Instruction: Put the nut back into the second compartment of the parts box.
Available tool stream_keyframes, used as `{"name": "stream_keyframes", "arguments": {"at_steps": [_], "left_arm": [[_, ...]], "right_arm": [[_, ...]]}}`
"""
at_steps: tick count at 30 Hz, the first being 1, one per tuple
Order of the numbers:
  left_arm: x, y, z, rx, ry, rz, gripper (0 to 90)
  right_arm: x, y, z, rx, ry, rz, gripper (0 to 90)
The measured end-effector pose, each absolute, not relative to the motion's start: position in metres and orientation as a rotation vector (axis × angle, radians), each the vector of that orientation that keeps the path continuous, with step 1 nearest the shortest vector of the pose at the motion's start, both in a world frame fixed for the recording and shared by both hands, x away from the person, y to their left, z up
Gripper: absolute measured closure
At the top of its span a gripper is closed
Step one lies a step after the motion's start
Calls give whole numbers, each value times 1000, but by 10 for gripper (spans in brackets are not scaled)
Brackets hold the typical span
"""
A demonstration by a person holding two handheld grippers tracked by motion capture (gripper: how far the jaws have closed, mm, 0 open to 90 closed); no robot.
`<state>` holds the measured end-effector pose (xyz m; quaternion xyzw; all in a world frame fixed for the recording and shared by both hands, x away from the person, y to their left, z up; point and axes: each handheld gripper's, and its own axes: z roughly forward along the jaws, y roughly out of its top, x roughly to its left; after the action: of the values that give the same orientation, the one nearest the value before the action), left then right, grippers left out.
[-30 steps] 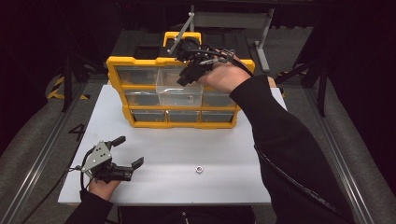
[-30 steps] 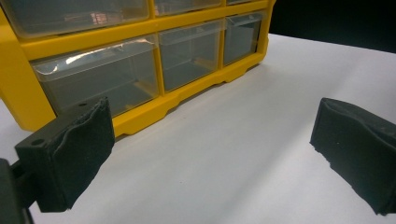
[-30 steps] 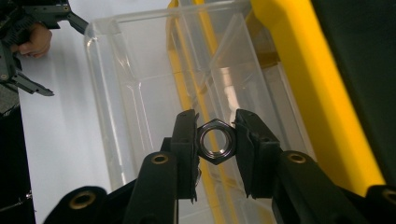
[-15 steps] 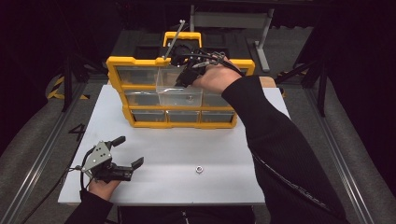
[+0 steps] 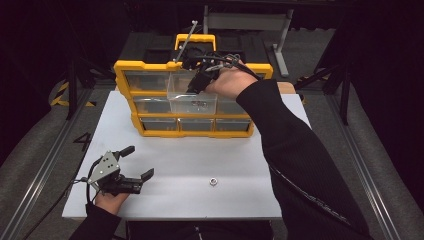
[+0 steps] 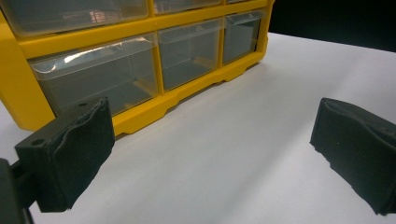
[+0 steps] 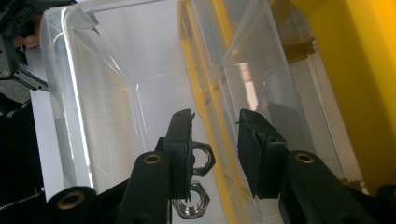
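Note:
A yellow drawer cabinet (image 5: 150, 66) stands at the back of the white table (image 5: 300, 165). Its clear middle drawer (image 5: 175, 102) is pulled out, with metal nuts (image 5: 199, 103) lying in it. My right gripper (image 5: 194, 85) points down into that drawer. In the right gripper view its jaws (image 7: 215, 135) have just been opening; a narrow gap stands between them with nothing in it, and two nuts (image 7: 204, 158) lie on the drawer floor behind the left jaw. My left gripper (image 5: 140, 161) rests open at the front left, facing the cabinet's bottom drawers (image 6: 187, 58).
A single loose nut (image 5: 212, 181) lies on the table near the front edge. A metal frame and dark floor lie behind the cabinet. The person's right sleeve (image 5: 295, 150) crosses the right half of the table.
The right hand has shifted a little left and down over the pulled-out drawer. The left hand and its gripper have stayed put.

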<state>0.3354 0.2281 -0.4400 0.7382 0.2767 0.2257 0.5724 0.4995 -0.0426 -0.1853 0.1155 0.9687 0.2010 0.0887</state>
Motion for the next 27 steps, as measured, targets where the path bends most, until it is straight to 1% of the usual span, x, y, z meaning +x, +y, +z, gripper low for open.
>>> {"name": "stream_keyframes", "arguments": {"at_steps": [8, 16, 17, 19, 22, 23, 24, 25, 27], "left_arm": [[336, 227, -440, 1727, 647, 531, 5], [335, 228, -440, 1729, 646, 532, 4], [335, 228, -440, 1728, 645, 532, 4], [335, 228, -440, 1729, 647, 534, 4], [335, 228, -440, 1725, 649, 535, 5], [335, 228, -440, 1726, 649, 534, 4], [335, 228, -440, 1727, 649, 534, 5], [335, 228, -440, 1727, 648, 535, 4], [335, 228, -440, 1727, 651, 534, 4]], "right_arm": [[494, -47, -181, 342, 2860, 650, 593], [477, -61, -154, 329, 2763, 757, 550], [469, -69, -143, 328, 2729, 799, 512], [466, -72, -139, 338, 2731, 801, 498], [458, -83, -132, 334, 2705, 818, 388], [456, -86, -132, 332, 2703, 822, 364], [454, -89, -131, 334, 2694, 823, 302], [451, -93, -131, 341, 2683, 819, 273], [445, -100, -131, 344, 2674, 821, 256]]}}
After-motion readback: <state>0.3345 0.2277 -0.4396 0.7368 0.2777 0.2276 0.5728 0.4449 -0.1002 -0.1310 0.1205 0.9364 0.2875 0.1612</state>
